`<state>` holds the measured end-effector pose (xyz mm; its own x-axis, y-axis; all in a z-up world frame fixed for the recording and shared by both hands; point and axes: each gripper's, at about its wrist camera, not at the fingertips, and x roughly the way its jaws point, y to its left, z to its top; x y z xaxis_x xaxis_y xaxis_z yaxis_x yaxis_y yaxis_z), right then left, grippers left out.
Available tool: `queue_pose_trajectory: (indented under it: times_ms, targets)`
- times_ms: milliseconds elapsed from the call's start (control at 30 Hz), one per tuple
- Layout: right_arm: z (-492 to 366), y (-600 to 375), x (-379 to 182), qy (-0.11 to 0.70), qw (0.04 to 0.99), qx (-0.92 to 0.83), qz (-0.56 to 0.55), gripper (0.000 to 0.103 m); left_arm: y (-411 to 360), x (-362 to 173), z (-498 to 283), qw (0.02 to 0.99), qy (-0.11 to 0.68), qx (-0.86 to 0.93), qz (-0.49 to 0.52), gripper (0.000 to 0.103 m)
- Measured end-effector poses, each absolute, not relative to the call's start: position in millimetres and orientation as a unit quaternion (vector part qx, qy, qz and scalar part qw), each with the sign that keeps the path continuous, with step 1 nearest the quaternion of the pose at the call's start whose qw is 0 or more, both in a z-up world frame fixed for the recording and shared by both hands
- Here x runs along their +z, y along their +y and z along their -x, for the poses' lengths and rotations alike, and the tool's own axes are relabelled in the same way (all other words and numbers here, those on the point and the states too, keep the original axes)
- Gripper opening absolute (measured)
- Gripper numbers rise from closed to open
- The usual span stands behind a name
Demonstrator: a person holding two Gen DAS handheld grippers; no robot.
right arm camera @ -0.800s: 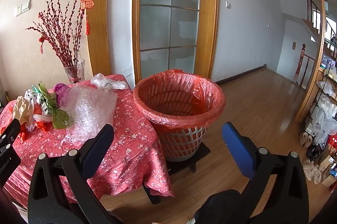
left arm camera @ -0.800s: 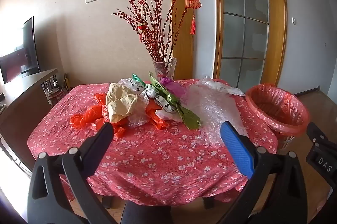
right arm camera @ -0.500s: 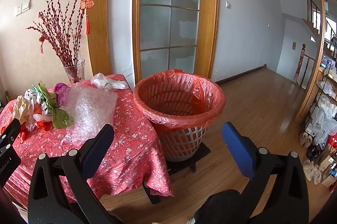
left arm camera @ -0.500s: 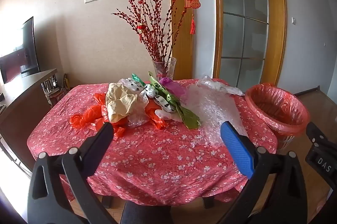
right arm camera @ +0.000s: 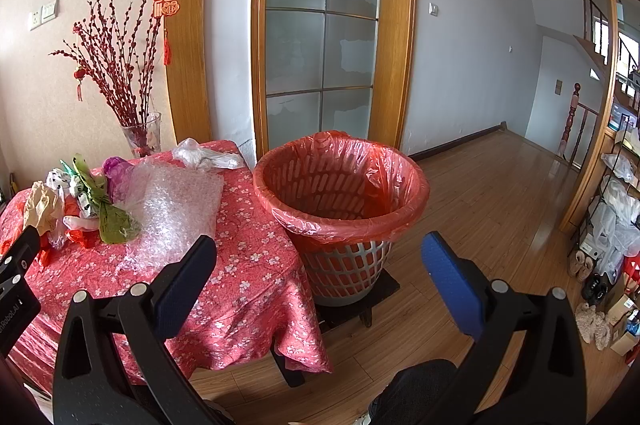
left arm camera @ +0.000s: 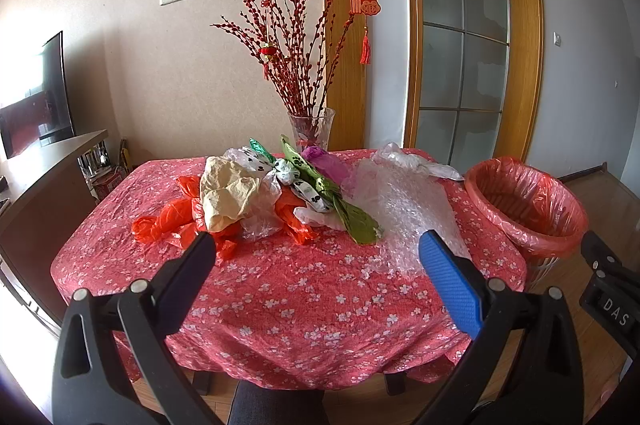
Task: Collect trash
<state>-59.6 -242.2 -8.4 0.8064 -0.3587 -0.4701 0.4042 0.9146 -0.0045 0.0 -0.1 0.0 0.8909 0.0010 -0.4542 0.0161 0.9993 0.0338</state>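
**Both grippers hang back, trash pile untouched**

Nothing has moved since the earlier frames: both views match them. The table (left arm camera: 280, 289), under a red flowered cloth, carries the trash pile (left arm camera: 256, 197) at its far middle, well beyond the left gripper (left arm camera: 316, 265), whose jaws stand wide apart with nothing between them. The basket (right arm camera: 340, 209), lined with a red bag, stands on the floor just beside the table's right edge, ahead of the right gripper (right arm camera: 320, 269), likewise spread wide and empty. A bubble wrap sheet (left arm camera: 400, 201) lies right of the pile, nearest the left gripper's blue finger (left arm camera: 448, 285). A vase (left arm camera: 310, 129) of red branches stands behind the pile.
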Motion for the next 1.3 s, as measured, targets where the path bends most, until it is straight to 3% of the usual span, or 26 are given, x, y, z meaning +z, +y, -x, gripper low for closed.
queue_pose_trajectory:
  times_ms: [1300]
  targets:
    - [56.8,-242.6,-8.7,0.238,0.949,-0.200,-0.047,0.101,-0.1,-0.1,0.0,0.972,0.234,-0.004,-0.019,0.099]
